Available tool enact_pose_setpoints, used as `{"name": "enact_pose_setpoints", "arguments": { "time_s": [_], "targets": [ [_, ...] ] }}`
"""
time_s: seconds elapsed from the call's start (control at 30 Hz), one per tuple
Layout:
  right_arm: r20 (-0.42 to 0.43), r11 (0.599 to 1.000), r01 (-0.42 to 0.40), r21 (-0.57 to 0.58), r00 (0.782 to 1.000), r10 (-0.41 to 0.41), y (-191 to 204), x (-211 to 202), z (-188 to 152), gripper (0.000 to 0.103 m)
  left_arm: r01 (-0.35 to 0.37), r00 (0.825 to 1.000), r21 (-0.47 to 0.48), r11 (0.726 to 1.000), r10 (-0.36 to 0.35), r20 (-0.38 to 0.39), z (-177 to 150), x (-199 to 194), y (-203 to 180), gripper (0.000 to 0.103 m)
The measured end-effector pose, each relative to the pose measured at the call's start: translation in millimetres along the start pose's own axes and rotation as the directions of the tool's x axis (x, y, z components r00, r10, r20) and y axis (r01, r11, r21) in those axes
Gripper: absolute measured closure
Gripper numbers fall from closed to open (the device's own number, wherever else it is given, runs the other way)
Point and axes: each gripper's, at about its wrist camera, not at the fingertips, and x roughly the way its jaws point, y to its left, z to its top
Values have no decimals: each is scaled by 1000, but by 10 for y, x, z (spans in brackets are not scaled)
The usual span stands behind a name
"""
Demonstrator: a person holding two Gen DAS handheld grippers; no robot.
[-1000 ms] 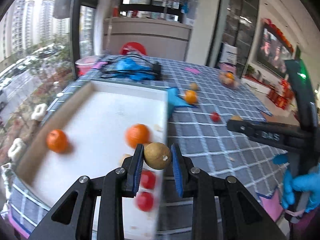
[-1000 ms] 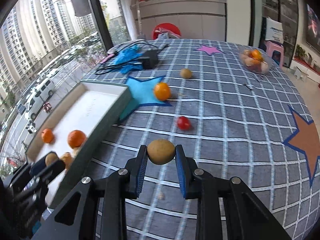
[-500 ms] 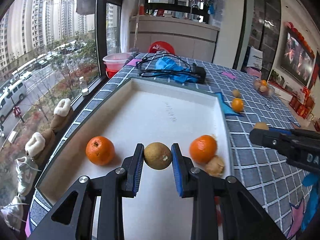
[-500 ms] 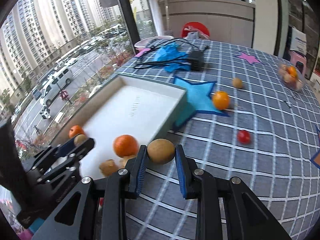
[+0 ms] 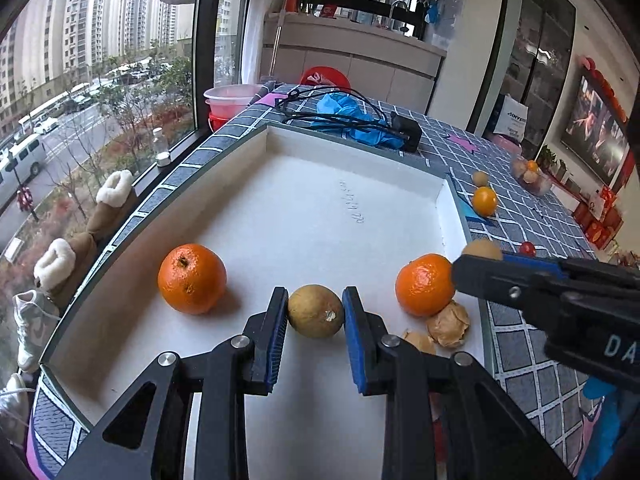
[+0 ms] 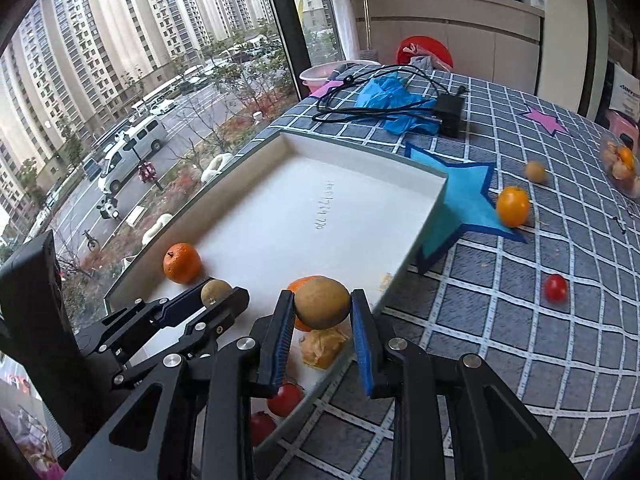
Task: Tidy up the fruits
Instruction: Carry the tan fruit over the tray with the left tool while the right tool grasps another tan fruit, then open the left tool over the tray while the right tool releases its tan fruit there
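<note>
My left gripper [image 5: 315, 312] reaches forward over the white tray [image 5: 304, 216], level and low, its two blue pads pinching a brown kiwi [image 5: 316, 311] from both sides. The kiwi sits over the near middle of the tray floor; whether it touches the floor I cannot tell. To its left lies an orange [image 5: 192, 279], apart from my finger, and to its right a second orange [image 5: 425, 285] with two pale peeled fruits [image 5: 447, 324] just beside it.

My right gripper [image 6: 322, 307] comes in from the right, angled across the tray's near right rim [image 6: 424, 236], and it too is clamped on a second kiwi [image 6: 322, 302], held above the rim with the second orange partly hidden behind it. Below its fingers, two red tomatoes [image 6: 285, 399] rest in the tray's near corner.

Out on the checked tablecloth [image 6: 560, 320] lie a loose orange [image 6: 512, 206] at the blue star [image 6: 460, 200], a small brown fruit [image 6: 535, 171] beyond it, and a tomato [image 6: 555, 288] nearer me.
</note>
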Motion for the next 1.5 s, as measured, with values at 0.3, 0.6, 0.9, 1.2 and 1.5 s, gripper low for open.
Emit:
{"name": "enact_pose_setpoints", "arguments": {
  "time_s": [0.3,0.6,0.9,1.2,1.5],
  "targets": [
    [-2,1000,-4,2,1000,4,-18,28,-20,74,-1,1000,0,1000,1,0,-1,-4,4,73],
    [-2,1000,-5,7,1000,5,-51,28,-25,74,-1,1000,0,1000,1,0,0,-6,3,73],
    [8,1000,-17,-4,1000,17,25,71,16,74,1,1000,-1,1000,-1,0,0,-7,8,73],
    [6,999,-46,-11,999,46,115,120,46,8,-18,998,27,999,16,60,-21,-122,-63,30],
    [96,994,27,103,995,-37,-399,-394,-67,1,18,997,23,1000,-19,78,-6,-141,-67,24]
  ]
}}
